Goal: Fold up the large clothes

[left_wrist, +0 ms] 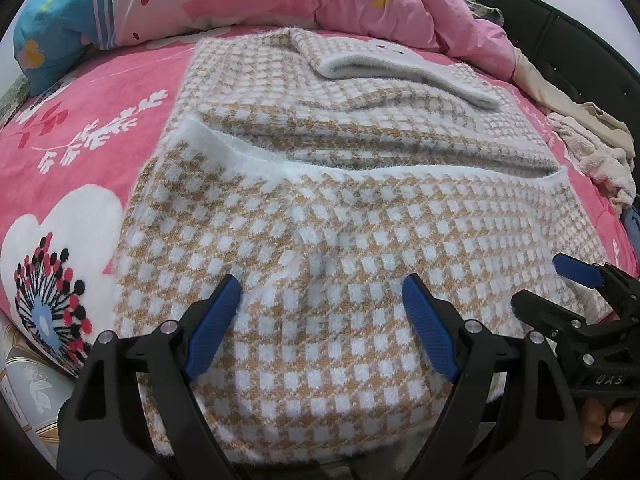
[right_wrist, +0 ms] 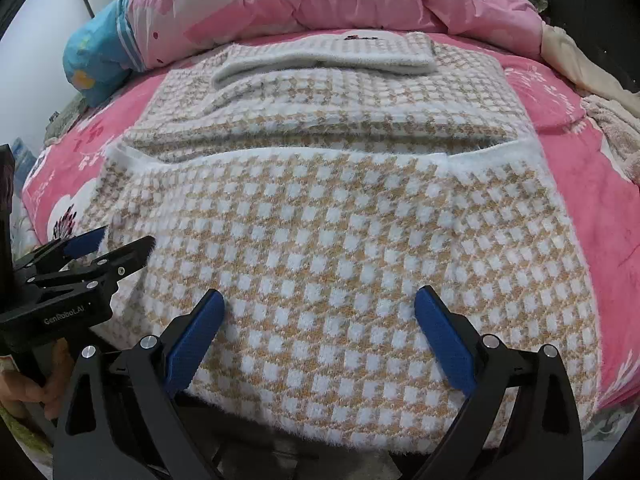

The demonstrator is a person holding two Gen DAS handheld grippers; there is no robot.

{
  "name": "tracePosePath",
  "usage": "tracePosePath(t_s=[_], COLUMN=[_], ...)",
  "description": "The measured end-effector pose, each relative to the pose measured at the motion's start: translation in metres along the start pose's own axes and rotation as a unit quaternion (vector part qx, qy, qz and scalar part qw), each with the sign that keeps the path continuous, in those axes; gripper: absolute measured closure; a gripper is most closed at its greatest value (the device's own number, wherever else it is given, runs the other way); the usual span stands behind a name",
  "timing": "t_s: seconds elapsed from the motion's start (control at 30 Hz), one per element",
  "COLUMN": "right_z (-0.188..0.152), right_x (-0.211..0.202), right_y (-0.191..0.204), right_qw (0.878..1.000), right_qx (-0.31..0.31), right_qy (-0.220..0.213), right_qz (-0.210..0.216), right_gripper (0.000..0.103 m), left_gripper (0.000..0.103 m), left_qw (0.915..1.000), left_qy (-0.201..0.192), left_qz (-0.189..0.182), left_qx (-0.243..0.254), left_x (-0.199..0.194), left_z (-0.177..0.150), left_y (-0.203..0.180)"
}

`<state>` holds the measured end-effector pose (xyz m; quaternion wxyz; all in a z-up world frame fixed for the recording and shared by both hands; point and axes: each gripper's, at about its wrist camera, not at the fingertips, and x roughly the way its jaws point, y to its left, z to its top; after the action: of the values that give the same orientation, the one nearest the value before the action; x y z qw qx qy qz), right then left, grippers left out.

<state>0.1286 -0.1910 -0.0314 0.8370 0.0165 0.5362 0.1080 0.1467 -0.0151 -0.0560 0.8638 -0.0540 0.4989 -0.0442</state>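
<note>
Checked sweater [left_wrist: 320,240] lies on the bed [left_wrist: 100,120], probably folded once; further folds left. Left gripper [left_wrist: 320,300] and right gripper [right_wrist: 320,312] both spread wide, holding nothing.

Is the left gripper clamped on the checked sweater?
No, the left gripper stands wide open above the checked sweater, with no fabric pinched between its blue pads.

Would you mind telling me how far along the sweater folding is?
Partly done: the checked sweater lies on the pink bedspread with its near part folded over. Nothing is in hand; the left gripper and right gripper hover open. Further folds seem left.
</note>
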Motion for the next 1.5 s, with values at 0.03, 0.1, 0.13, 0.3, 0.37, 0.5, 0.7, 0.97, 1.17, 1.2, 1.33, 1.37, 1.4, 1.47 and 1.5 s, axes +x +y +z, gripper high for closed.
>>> tracePosePath(t_s=[0.03,0.1,0.13,0.3,0.37,0.5,0.7,0.97,1.17,1.2,1.33,1.37,1.4,1.47,1.5], right_z=[0.0,0.001,0.002,0.007,0.009,0.008,0.003,-0.005,-0.004,-0.004,-0.005,-0.005,-0.005,-0.006,-0.006], right_x=[-0.001,-0.004,-0.006,-0.02,-0.026,-0.036,-0.024,-0.008,-0.008,-0.009,-0.01,-0.011,-0.011,-0.011,-0.012], right_y=[0.0,0.001,0.0,0.003,0.004,0.005,0.006,-0.004,-0.005,-0.006,-0.008,-0.009,-0.008,-0.008,-0.009], right_qw=[1.0,1.0,1.0,1.0,0.999,0.999,0.999,0.999,0.999,0.999,0.998,0.998,0.998,0.998,0.998], right_qx=[0.0,-0.002,-0.003,-0.013,-0.015,-0.017,-0.021,-0.005,-0.009,-0.009,-0.011,-0.011,-0.011,-0.01,-0.01], right_qy=[0.0,-0.003,-0.004,-0.021,-0.029,-0.043,-0.028,-0.014,-0.012,-0.013,-0.015,-0.015,-0.015,-0.015,-0.014], right_qz=[-0.001,-0.001,-0.001,-0.005,-0.002,0.004,0.014,0.044,0.051,0.052,0.055,0.055,0.055,0.055,0.057], right_gripper=[0.009,0.009,0.009,0.011,0.013,0.019,0.036,0.042,0.042,0.042,0.042,0.042,0.042,0.042,0.042], left_gripper=[0.023,0.023,0.023,0.023,0.023,0.023,0.023,0.024,0.036,0.04,0.053,0.059,0.063,0.065,0.068], left_qw=[1.0,1.0,1.0,1.0,1.0,0.9999,0.9964,0.9893,0.9898,0.9908,0.9943,0.9947,0.9947,0.9944,0.9941], left_qy=[0.0,0.0,0.0,-0.001,-0.001,-0.009,-0.073,-0.141,-0.142,-0.135,-0.099,-0.092,-0.087,-0.077,-0.074], left_qz=[0.0,-0.001,-0.001,0.0,0.001,0.008,0.033,0.016,0.002,-0.004,-0.033,-0.039,-0.045,-0.059,-0.065], left_qx=[0.0,-0.001,-0.001,0.0,0.001,0.004,0.027,0.032,0.007,0.0,-0.019,-0.025,-0.029,-0.042,-0.045], left_x=[0.0,0.0,0.0,0.0,0.0,-0.002,-0.025,-0.06,-0.062,-0.059,-0.042,-0.037,-0.033,-0.027,-0.025], left_z=[0.0,0.0,0.0,0.001,0.001,0.001,-0.011,-0.035,-0.019,-0.015,-0.004,-0.002,-0.001,0.002,0.003], left_y=[0.0,0.0,0.0,0.0,0.001,0.0,0.0,0.043,0.07,0.073,0.089,0.092,0.094,0.1,0.102])
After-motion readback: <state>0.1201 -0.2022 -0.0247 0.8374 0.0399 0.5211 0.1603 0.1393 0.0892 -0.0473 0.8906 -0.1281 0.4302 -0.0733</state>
